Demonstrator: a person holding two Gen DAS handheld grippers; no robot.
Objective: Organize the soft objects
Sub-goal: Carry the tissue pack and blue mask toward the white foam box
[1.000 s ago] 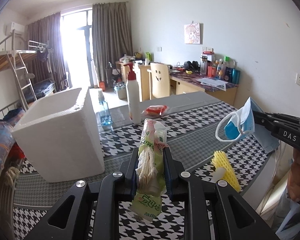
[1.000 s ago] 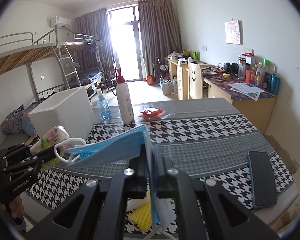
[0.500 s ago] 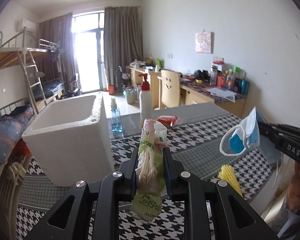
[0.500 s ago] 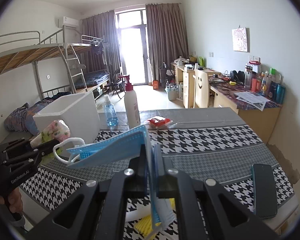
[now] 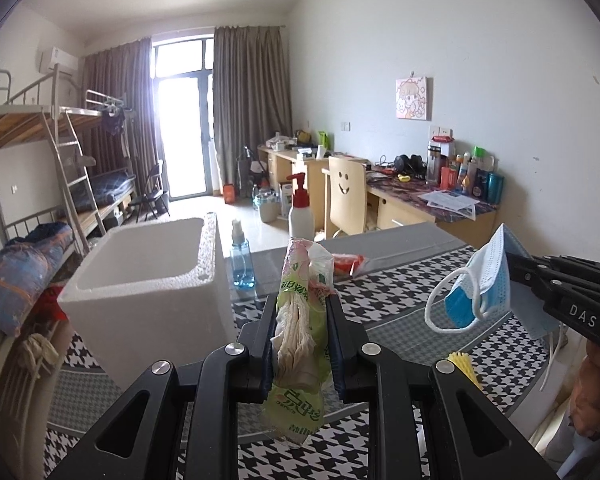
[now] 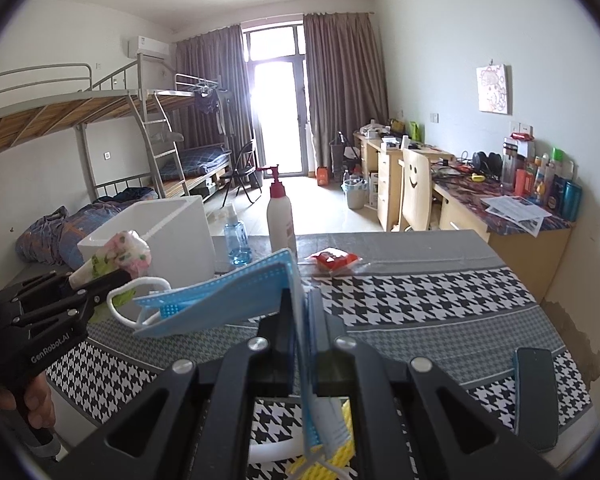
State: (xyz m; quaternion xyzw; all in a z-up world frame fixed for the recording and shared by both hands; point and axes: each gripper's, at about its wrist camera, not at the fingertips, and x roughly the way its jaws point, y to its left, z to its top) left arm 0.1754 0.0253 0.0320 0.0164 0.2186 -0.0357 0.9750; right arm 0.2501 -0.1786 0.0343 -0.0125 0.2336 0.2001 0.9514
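**Dorm-room table: two soft items lifted, none yet in the foam box**

Houndstooth cloth covers the table [image 5: 400, 304] in a dormitory room with bunk beds and a bright balcony door behind it.

A green-and-pink plastic pack of folded tissues [image 5: 302, 320] stands upright between the pads of the left gripper [image 5: 301, 344], which is clamped on its middle; the pack's top pokes above the fingers and its printed bottom hangs below them. A pale blue pleated face mask with white ear loops [image 6: 228, 300] is pinched in the tightly closed right gripper [image 6: 302, 344], its free end drooping toward the left gripper.

Ahead and to the left of the tissue pack sits an open white foam box [image 5: 148, 276], its visible interior bare. That looks like the likely destination, so both items appear picked up but not delivered.

Below the right gripper, a yellow foam net sleeve [image 6: 340, 440] lies on the cloth, apparently left to collect. Ahead of both tools are a red snack packet [image 6: 334, 260], a clear blue spray bottle [image 6: 236, 238] and a white pump bottle with a red top [image 6: 280, 220]; a dark phone [image 6: 536, 392] lies to the right of the right gripper.

By my reading, the job is at an early-to-middle stage: carrying and dropping remain.
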